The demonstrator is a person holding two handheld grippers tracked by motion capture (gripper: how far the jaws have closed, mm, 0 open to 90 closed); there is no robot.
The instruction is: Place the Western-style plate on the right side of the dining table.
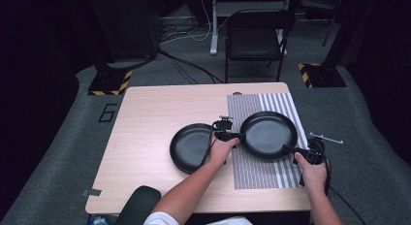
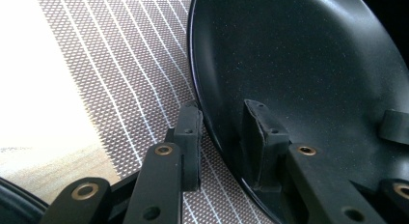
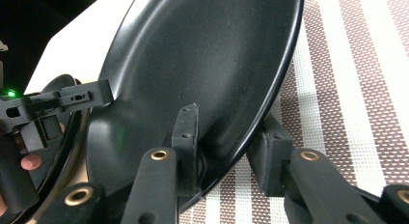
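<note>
Two black plates: one (image 1: 190, 147) bare on the wooden table (image 1: 145, 118), one (image 1: 268, 134) on the striped placemat (image 1: 278, 106). Two grippers: left gripper (image 1: 237, 136) pinching the mat plate's left rim, right gripper (image 1: 289, 149) clamped narrow on its near right rim

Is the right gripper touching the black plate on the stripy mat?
Touching. In the right gripper view the right gripper has one of its fingers pressed inside the black plate and the other under the rim, pinching it.
</note>
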